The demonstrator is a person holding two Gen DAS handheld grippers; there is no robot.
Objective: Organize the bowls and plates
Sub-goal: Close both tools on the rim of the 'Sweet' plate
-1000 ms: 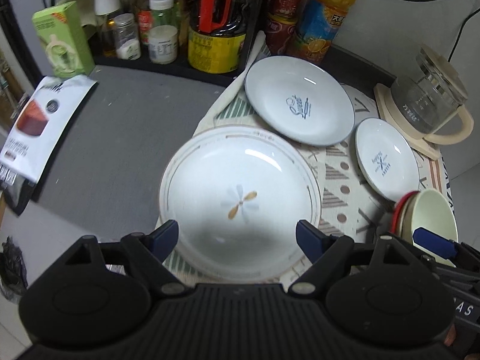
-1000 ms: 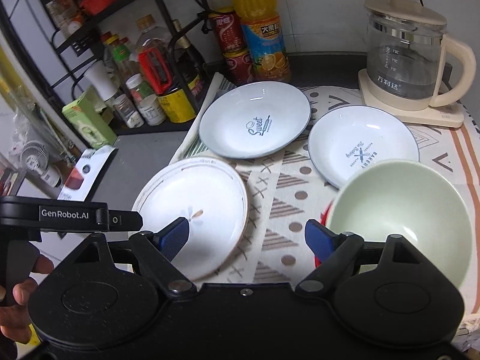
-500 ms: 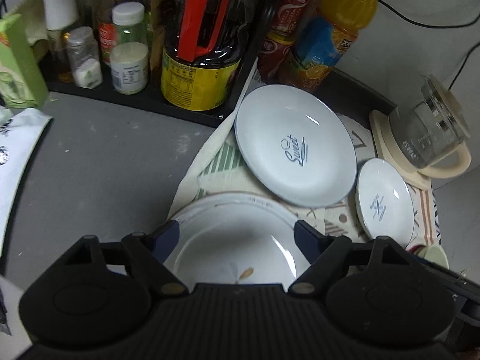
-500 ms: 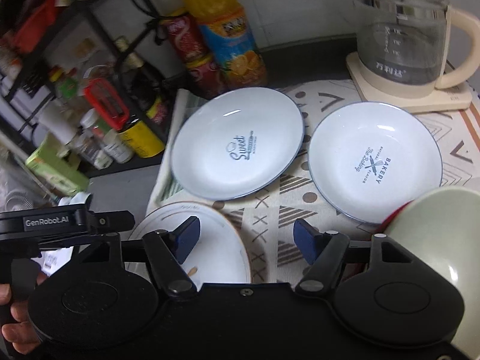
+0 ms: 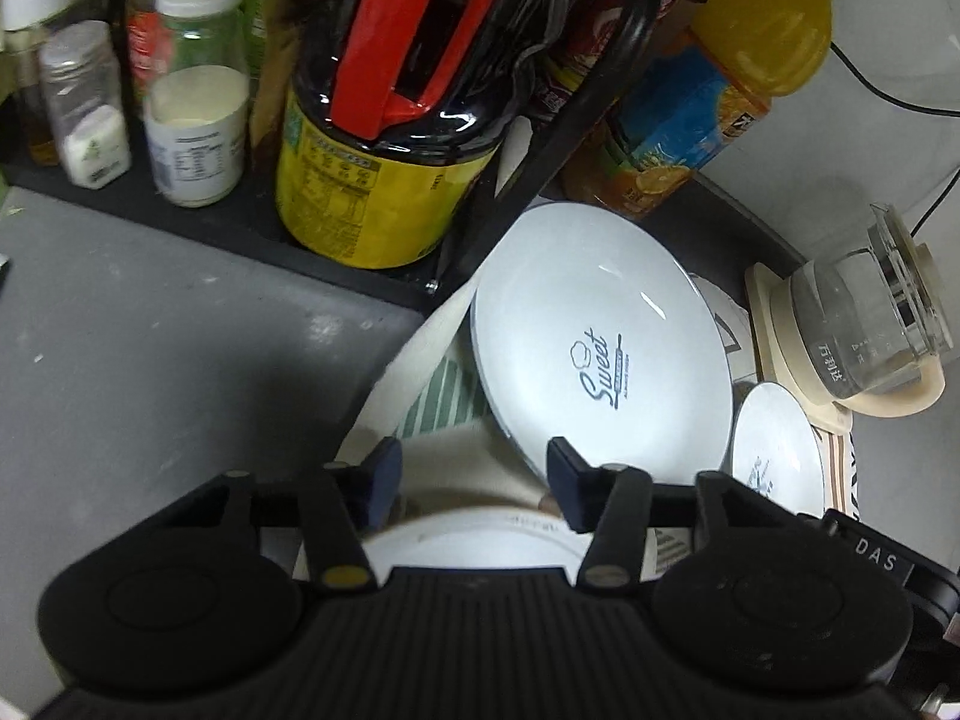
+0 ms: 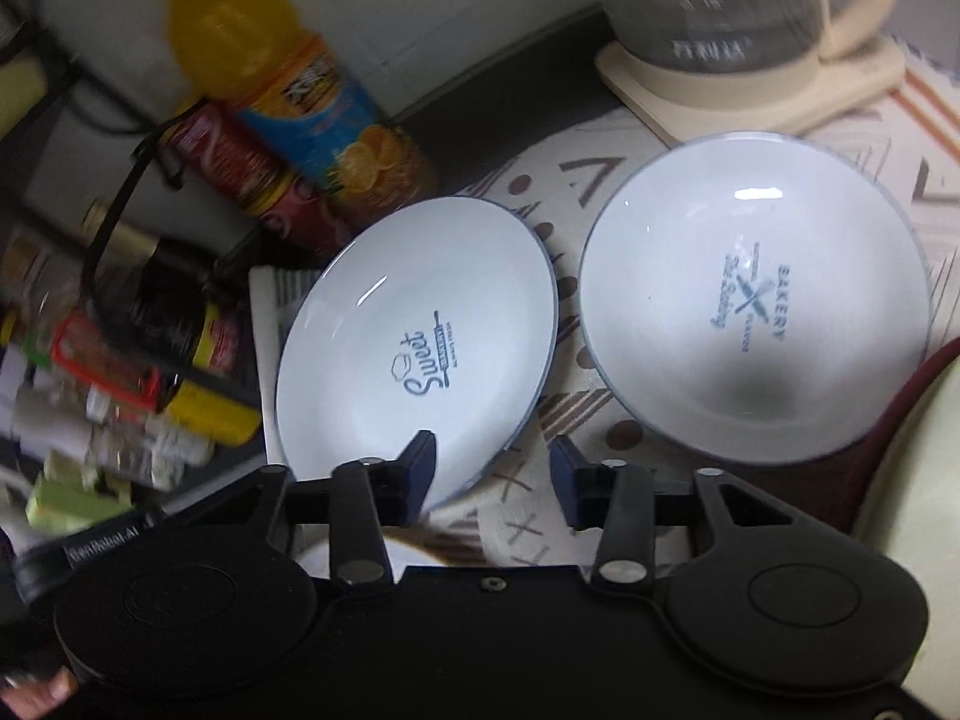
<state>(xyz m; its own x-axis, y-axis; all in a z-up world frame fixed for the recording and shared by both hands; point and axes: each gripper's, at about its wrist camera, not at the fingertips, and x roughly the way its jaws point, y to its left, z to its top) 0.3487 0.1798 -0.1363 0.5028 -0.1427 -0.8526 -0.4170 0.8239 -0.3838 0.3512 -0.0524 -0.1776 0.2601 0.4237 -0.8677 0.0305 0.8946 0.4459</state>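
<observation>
Jaws of both grippers are closing as they drop closer — left gripper (image 5: 471,483) over the flower plate's (image 5: 474,540) far rim, right gripper (image 6: 489,477) beside the Sweet plate's (image 6: 414,348) near edge — neither clamped yet, so pickups look imminent.

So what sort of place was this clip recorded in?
Most likely a home kitchen counter: a rack of condiment jars, a glass electric kettle on its base, and plates laid out on a patterned cloth.
</observation>
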